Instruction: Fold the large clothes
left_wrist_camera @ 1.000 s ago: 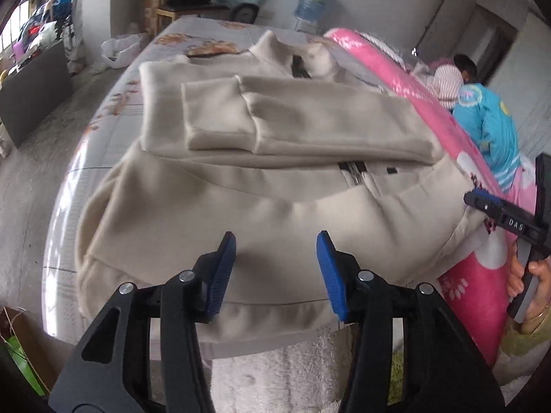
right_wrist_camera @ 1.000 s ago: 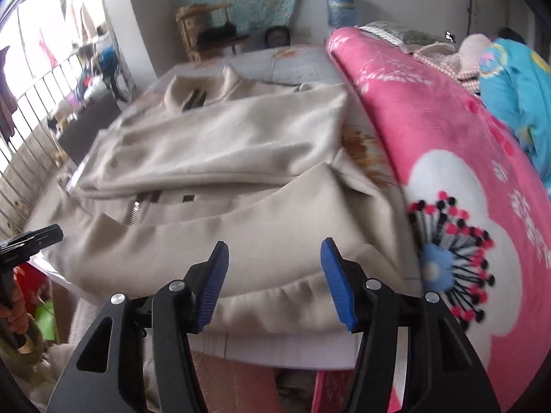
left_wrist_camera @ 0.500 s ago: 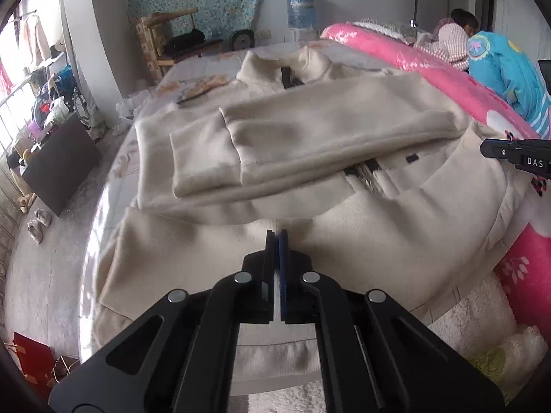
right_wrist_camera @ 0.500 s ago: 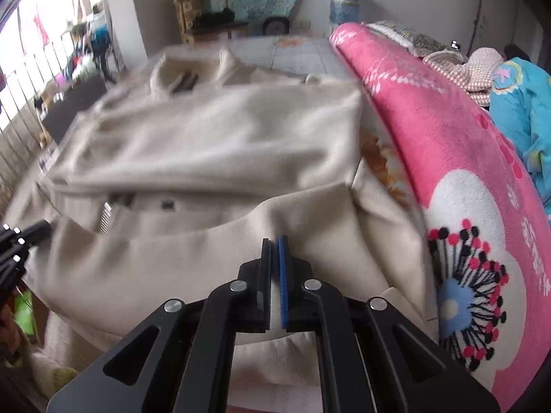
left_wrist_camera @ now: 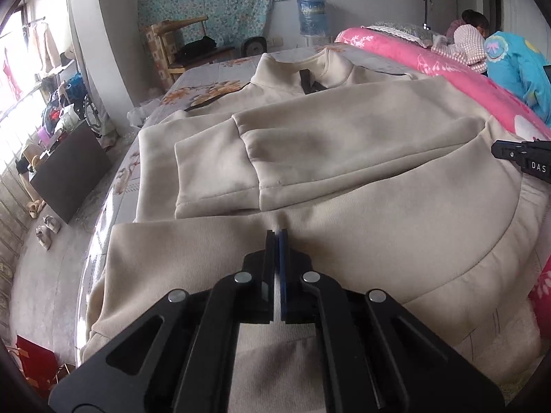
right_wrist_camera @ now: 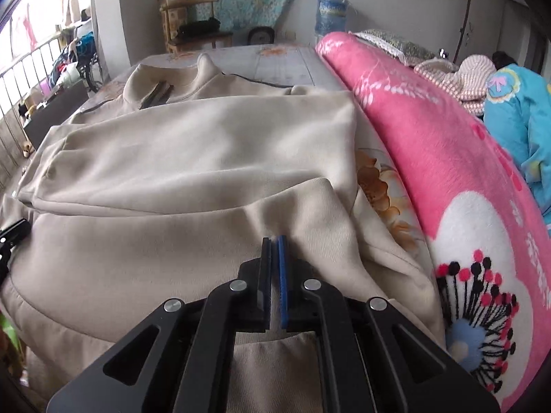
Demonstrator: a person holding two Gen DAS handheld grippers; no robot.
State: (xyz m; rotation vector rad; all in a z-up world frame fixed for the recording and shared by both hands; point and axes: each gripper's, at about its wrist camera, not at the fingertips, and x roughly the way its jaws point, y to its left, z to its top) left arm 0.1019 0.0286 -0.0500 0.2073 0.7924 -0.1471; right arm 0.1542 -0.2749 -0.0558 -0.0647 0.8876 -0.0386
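On bed [left_wrist_camera: 213, 72], cream fleece zip jacket [left_wrist_camera: 344, 158] runs collar-far, hem-near; left claw [left_wrist_camera: 278, 237] and right claw [right_wrist_camera: 274, 242] both pinched tight over hem, fabric between pads unclear.

A home bedroom: bed [left_wrist_camera: 213, 79] with pink blanket [right_wrist_camera: 430, 158], water jug [left_wrist_camera: 312, 15], wooden chair [left_wrist_camera: 179, 44], hanging laundry [left_wrist_camera: 44, 46].

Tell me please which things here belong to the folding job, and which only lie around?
Job:
- large beige zip-up fleece jacket, sleeves folded across
- left gripper, jaws shut
- right gripper, jaws shut

Lying about:
- pink flowered fleece blanket
- blue water bottle
- wooden chair
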